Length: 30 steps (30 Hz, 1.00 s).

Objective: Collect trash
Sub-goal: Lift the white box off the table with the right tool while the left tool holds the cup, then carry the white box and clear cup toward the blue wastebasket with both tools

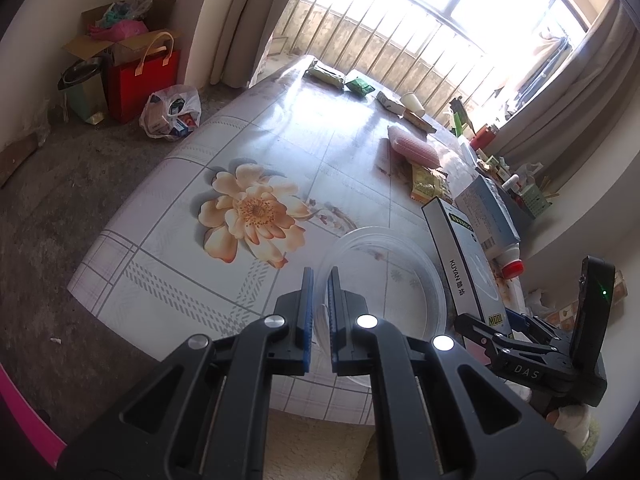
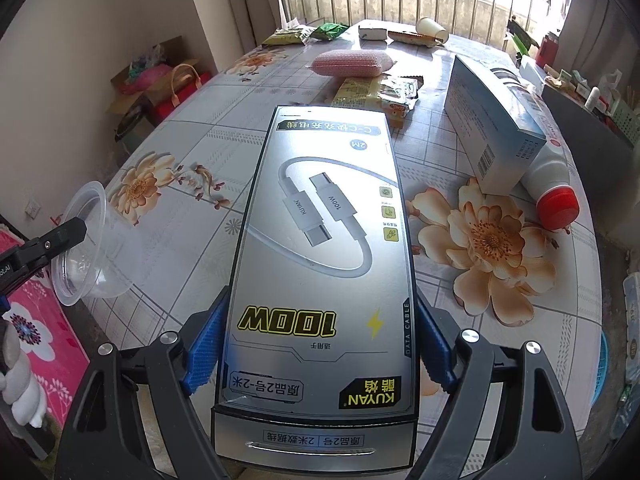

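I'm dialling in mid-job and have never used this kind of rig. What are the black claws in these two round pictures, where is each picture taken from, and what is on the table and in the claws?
There is no robot: a person carries a two-finger gripper in each hand, with a fisheye camera on each looking along its fingers.

The left wrist view shows the left gripper shut on the rim of a clear plastic cup. The right wrist view shows the right gripper clamped across a grey KUYAN cable box; its blue pads press the box's two long sides.

On the flowered table lie a pink sponge, yellow snack wrappers, a blue-and-white carton, a white bottle with a red cap, a tipped paper cup and green packets at the far edge.
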Each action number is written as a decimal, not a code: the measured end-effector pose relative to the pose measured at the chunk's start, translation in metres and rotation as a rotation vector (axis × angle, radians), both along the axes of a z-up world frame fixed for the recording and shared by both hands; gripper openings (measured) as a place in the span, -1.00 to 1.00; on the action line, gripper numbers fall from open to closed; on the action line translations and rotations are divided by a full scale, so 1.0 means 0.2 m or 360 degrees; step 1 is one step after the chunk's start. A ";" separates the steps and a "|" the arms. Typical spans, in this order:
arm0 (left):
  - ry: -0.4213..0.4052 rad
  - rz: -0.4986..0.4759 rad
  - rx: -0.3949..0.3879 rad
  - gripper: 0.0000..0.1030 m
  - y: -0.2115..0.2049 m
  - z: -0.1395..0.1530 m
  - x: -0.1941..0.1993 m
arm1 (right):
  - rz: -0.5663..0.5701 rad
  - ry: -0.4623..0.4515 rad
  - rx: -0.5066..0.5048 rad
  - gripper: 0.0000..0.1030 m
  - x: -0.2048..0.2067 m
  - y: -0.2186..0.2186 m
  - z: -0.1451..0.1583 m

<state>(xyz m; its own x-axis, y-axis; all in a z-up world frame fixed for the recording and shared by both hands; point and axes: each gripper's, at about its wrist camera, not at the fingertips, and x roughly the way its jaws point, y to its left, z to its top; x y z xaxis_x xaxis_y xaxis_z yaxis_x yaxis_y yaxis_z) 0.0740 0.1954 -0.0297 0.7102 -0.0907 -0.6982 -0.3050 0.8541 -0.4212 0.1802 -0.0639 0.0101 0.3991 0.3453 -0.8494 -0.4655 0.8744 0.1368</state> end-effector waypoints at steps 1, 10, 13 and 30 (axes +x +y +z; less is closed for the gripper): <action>-0.0004 0.0000 0.0001 -0.90 0.00 0.00 0.00 | -0.0003 0.0000 0.0006 0.55 0.00 -0.01 0.01; -0.0048 0.0001 0.0006 -0.90 0.00 0.05 -0.03 | -0.0035 -0.0035 0.0064 0.55 -0.02 -0.05 0.09; -0.0067 -0.0003 0.0014 -0.90 0.00 0.07 -0.03 | -0.0046 -0.0046 0.0084 0.55 -0.03 -0.07 0.12; -0.0186 -0.0022 0.0048 -0.90 -0.01 0.21 -0.09 | -0.0084 -0.0142 0.0170 0.55 -0.09 -0.14 0.29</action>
